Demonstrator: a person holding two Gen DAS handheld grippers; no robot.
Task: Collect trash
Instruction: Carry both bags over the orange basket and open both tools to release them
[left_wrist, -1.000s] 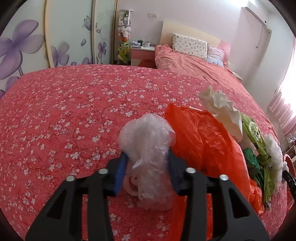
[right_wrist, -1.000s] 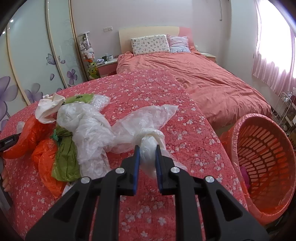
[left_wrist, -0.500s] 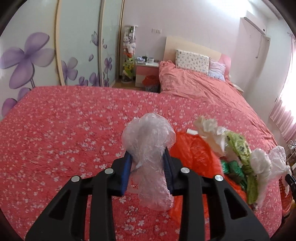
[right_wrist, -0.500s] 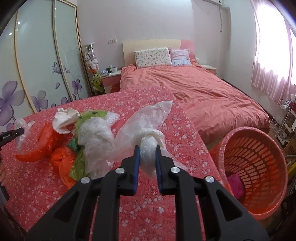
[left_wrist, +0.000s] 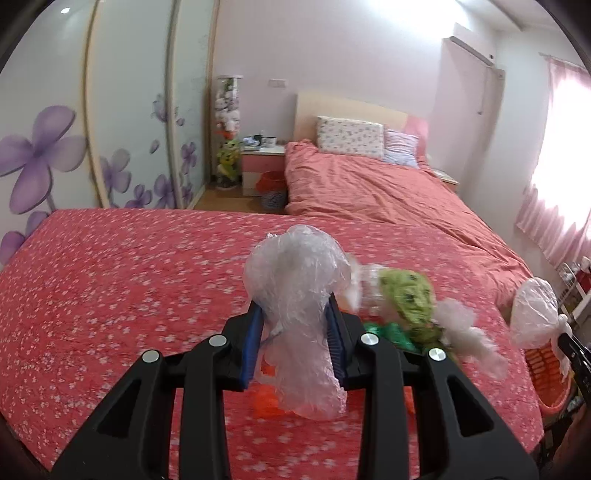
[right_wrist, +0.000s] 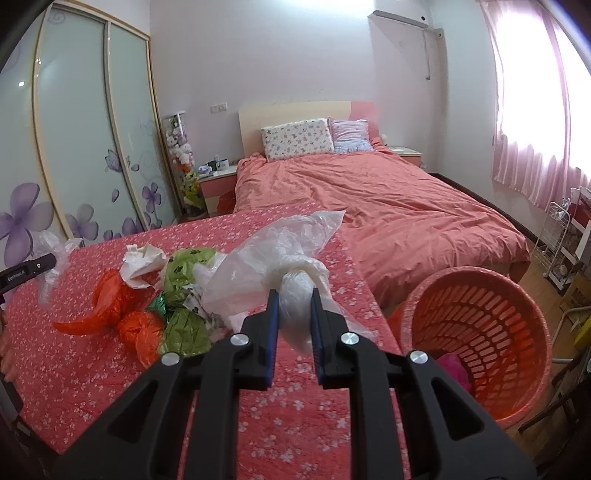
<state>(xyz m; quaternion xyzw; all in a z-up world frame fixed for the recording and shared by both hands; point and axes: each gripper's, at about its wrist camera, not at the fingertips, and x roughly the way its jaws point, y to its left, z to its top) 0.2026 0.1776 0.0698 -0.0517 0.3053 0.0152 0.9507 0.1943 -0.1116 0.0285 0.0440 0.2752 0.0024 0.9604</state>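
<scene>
You see a red cover with small white flowers. The bags are clear, orange and green. The basket at lower right is orange. Purple flowers dot the wardrobe doors.

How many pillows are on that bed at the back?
2. A white flowered pillow leans against the headboard, and a pale lilac pillow sits right beside it, nearer the window. More could be hidden behind them.

Red floral-print bedspread: crumpled orange bag, green wrapper, white paper wad heaped approx 10 o'clock.
</scene>
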